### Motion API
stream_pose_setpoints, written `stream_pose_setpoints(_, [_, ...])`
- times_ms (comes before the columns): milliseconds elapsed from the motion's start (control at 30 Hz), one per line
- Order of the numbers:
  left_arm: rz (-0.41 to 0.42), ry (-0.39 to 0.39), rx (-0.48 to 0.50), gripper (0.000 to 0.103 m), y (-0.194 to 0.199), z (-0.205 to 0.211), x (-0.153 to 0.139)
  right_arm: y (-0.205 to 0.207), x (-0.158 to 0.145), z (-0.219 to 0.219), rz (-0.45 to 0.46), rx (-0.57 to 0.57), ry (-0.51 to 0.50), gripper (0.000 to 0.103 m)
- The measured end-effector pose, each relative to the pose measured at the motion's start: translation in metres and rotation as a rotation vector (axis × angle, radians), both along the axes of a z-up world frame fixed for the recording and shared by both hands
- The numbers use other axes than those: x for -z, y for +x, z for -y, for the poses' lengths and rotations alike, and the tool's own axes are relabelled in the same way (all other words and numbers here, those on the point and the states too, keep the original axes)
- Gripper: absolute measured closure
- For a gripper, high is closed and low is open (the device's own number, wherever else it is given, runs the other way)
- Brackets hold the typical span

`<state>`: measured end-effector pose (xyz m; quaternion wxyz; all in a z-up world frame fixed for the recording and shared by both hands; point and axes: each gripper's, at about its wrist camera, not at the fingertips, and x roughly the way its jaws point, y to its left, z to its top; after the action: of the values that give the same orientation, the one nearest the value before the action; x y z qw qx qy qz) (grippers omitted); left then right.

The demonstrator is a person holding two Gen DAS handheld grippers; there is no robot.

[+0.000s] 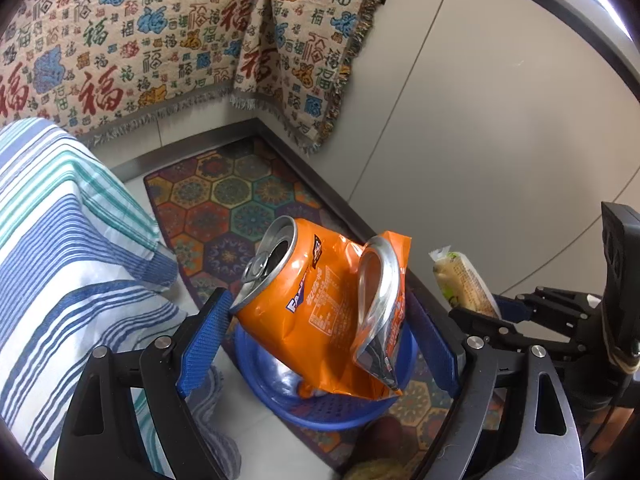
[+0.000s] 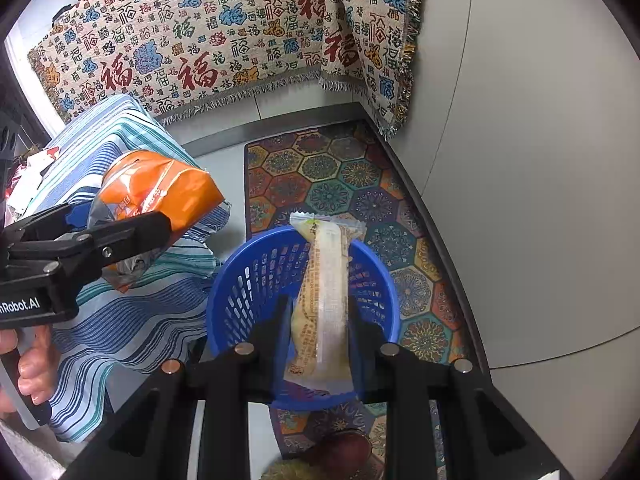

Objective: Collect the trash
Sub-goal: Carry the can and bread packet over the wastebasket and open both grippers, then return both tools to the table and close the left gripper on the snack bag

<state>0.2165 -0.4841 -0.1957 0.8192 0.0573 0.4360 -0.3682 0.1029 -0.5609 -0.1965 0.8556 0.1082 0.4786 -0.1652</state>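
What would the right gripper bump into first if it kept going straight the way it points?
Probably the blue basket. The right gripper points down into it, already shut on a snack packet that hangs over the opening. The packet would likely reach the basket's inside first, though depth is hard to judge.

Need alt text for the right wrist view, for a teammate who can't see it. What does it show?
The right gripper holds a pale snack wrapper upright over a blue perforated basket standing on a patterned rug. At left, the left gripper clamps a crushed orange can beside a striped cloth.
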Motion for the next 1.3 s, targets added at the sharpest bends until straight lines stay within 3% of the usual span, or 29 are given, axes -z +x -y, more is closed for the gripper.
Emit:
stream_pose_setpoints(167, [-0.012, -0.005, 0.017, 0.013, 0.006, 0.009, 0.009, 0.002, 0.005, 0.006, 0.016, -0.005, -0.009, 0.073])
stream_pose_setpoints(233, [-0.026, -0.009, 0.024, 0.009, 0.010, 0.013, 0.014, 0.003, 0.008, 0.009, 0.029, -0.003, -0.011, 0.054])
stream_pose_setpoints(433, [-0.064, -0.037, 0.012, 0.008, 0.018, 0.021, 0.021, 0.003, 0.004, 0.016, 0.018, 0.018, -0.050, 0.053])
stream_pose_setpoints(633, [0.027, -0.040, 0.024, 0.008, -0.007, -0.003, -0.003, 0.002, -0.021, 0.010, 0.073, 0.020, -0.128, 0.053])
stream_pose_setpoints(767, [0.092, -0.041, -0.002, 0.007, -0.026, -0.048, -0.029, 0.012, -0.043, -0.012, 0.138, -0.017, -0.161, 0.053])
stream_pose_setpoints(933, [0.125, -0.006, -0.112, 0.005, -0.041, -0.128, -0.043, 0.035, -0.068, -0.071, 0.211, -0.135, -0.190, 0.047])
stream_pose_setpoints(1100, [0.135, 0.115, -0.260, 0.005, -0.045, -0.223, -0.033, 0.065, -0.073, -0.157, 0.230, -0.325, -0.157, 0.047])
stream_pose_setpoints(1300, [0.117, 0.176, -0.406, 0.005, -0.042, -0.330, -0.028, 0.101, -0.055, -0.269, 0.213, -0.515, -0.124, 0.047])
